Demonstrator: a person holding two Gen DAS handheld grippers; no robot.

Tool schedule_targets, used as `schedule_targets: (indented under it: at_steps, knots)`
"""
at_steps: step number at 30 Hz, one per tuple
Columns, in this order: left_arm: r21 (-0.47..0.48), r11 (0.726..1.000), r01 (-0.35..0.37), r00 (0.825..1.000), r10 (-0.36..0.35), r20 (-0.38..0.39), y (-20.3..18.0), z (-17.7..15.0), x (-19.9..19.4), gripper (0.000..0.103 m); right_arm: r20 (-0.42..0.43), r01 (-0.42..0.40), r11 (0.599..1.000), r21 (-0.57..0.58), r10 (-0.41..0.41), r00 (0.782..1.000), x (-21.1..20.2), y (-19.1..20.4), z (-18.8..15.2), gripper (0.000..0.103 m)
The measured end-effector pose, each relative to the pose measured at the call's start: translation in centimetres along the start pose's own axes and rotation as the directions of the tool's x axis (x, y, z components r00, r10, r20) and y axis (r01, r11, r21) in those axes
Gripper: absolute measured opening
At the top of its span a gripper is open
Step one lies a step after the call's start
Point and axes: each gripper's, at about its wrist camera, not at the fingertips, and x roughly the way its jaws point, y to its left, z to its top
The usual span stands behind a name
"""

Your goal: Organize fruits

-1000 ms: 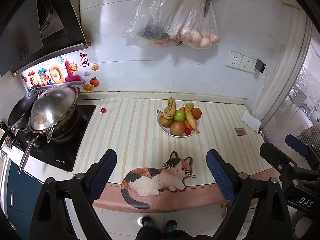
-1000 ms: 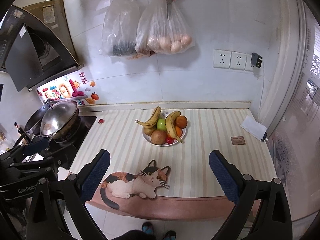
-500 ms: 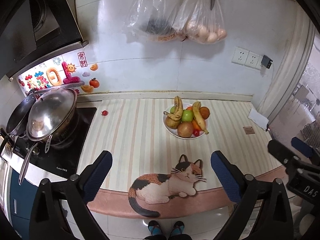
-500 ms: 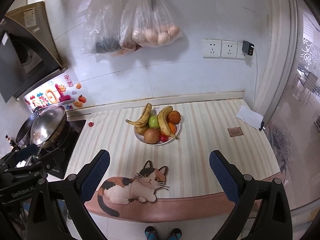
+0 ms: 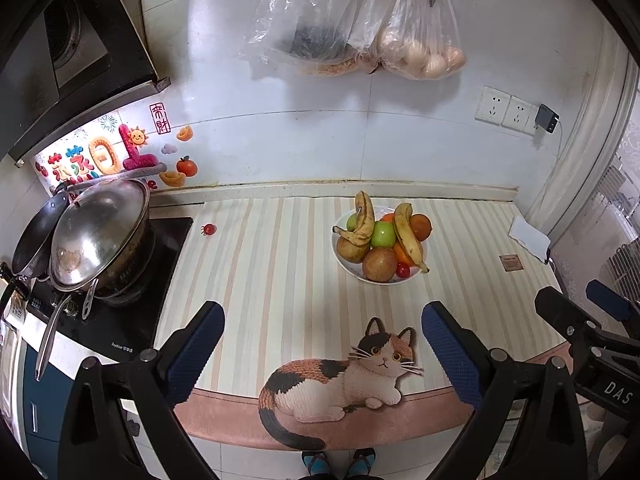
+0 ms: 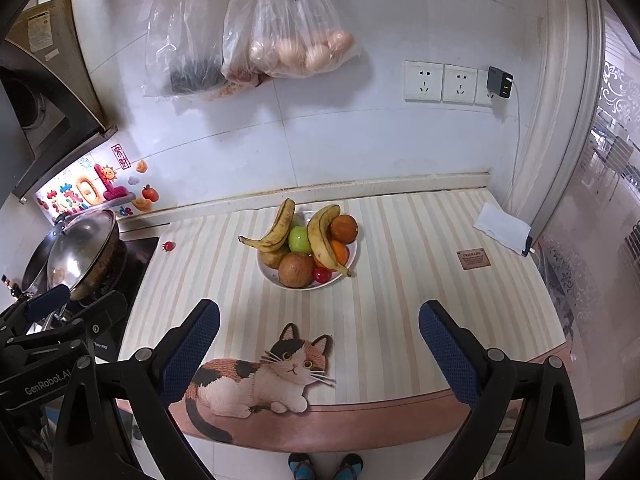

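Observation:
A white bowl (image 5: 347,265) of fruit stands mid-counter on the striped mat, holding two bananas (image 5: 408,236), a green apple (image 5: 383,233), oranges, a brown pear and a small red fruit; it also shows in the right wrist view (image 6: 267,270). A loose cherry tomato (image 5: 208,229) lies by the stove and also shows in the right wrist view (image 6: 168,246). My left gripper (image 5: 322,336) is open and empty, held above the counter's front edge. My right gripper (image 6: 319,336) is open and empty, to the right of the left one.
A lidded wok (image 5: 100,236) sits on the black stove at left. Plastic bags (image 5: 360,28) hang on the wall over the bowl. A cat-shaped mat (image 5: 344,376) lies at the front edge. A white cloth (image 6: 502,229) and a small brown tag (image 6: 473,258) lie at right.
Both grippers have drifted: the bowl and cat mat sit further right in the left wrist view and slightly closer in the right wrist view. Both stay open and empty.

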Motion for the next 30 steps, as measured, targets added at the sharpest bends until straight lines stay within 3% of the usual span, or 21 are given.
schedule_targets:
  at_steps: [30]
  knots:
    - [0.001,1.000,0.001,1.000,-0.001,0.000,0.15,0.29,-0.11,0.101,-0.006,-0.002,1.000,-0.012,0.002,1.000,0.36,0.83,-0.28,0.102]
